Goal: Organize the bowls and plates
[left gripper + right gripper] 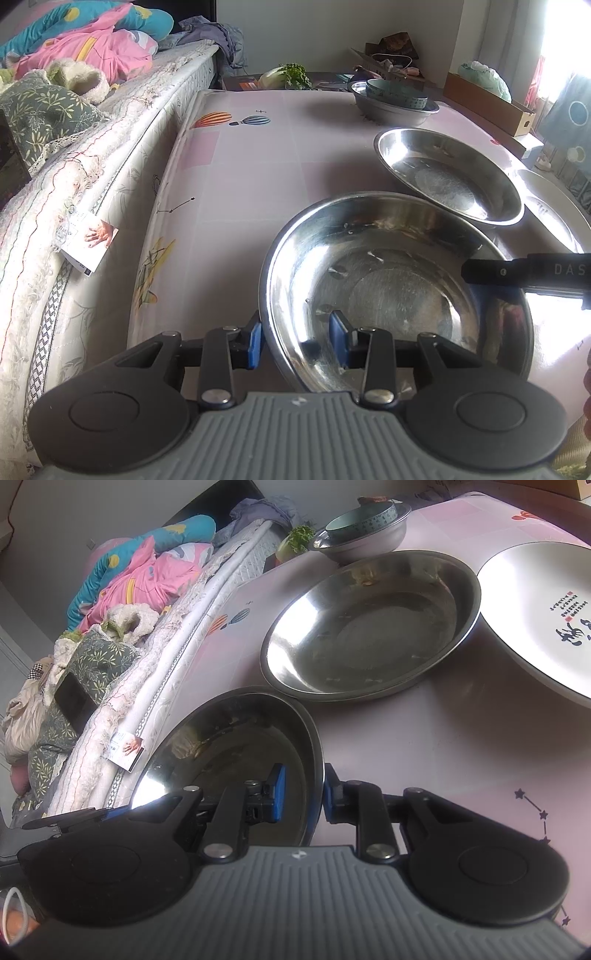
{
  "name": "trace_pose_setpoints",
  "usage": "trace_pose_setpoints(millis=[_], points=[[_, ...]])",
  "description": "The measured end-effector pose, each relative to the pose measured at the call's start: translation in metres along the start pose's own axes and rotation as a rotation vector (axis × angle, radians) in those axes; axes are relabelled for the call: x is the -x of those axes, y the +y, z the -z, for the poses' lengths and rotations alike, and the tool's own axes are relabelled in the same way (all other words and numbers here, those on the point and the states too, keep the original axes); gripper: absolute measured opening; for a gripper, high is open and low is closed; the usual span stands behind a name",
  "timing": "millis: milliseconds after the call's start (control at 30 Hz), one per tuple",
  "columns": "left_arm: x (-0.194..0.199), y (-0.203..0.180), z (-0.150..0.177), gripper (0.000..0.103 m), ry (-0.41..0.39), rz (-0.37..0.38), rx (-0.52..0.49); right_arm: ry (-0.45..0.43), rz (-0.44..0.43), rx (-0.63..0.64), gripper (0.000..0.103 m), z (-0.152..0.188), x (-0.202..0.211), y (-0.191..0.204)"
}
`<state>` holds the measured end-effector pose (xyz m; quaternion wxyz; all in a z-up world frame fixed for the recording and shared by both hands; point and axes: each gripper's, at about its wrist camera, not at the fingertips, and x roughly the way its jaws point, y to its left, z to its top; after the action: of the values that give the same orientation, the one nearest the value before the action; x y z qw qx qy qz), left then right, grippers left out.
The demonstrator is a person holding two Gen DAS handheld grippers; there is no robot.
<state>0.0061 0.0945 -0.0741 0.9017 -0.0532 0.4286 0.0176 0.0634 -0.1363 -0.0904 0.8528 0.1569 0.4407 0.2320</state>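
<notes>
A large steel dish (399,295) lies near the table's front; it shows in the right wrist view (236,746) too. My left gripper (297,341) straddles its near-left rim, one blue pad outside and one inside, jaws parted with gaps to the rim. My right gripper (303,794) straddles its opposite rim the same way; its finger shows in the left wrist view (517,275). A second steel dish (450,173) (373,627) sits just behind. A white plate (554,210) (539,609) lies to the right. A teal bowl (397,92) (362,520) sits in a steel bowl (395,110) (369,539) at the back.
The table (258,155) has a pink printed cloth. A bed (74,147) with bedding runs along its left edge. Vegetables (284,75) and a cardboard box (487,99) stand beyond the far edge.
</notes>
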Motion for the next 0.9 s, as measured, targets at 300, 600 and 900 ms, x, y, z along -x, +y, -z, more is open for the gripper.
trace_pose_setpoints(millis=[300,600,900], points=[[0.004,0.0014,0.0011,0.038,-0.013,0.005,0.007,-0.008,-0.004,0.011,0.02,0.0006,0.0035,0.004],[0.0049,0.0021,0.0015,0.038,-0.016,0.007,0.01,-0.009,-0.004,0.015,0.02,0.0008,0.0044,0.0043],[0.0081,0.003,0.0022,0.038,-0.025,0.006,0.015,-0.009,-0.004,0.017,0.02,0.001,0.0048,0.0058]])
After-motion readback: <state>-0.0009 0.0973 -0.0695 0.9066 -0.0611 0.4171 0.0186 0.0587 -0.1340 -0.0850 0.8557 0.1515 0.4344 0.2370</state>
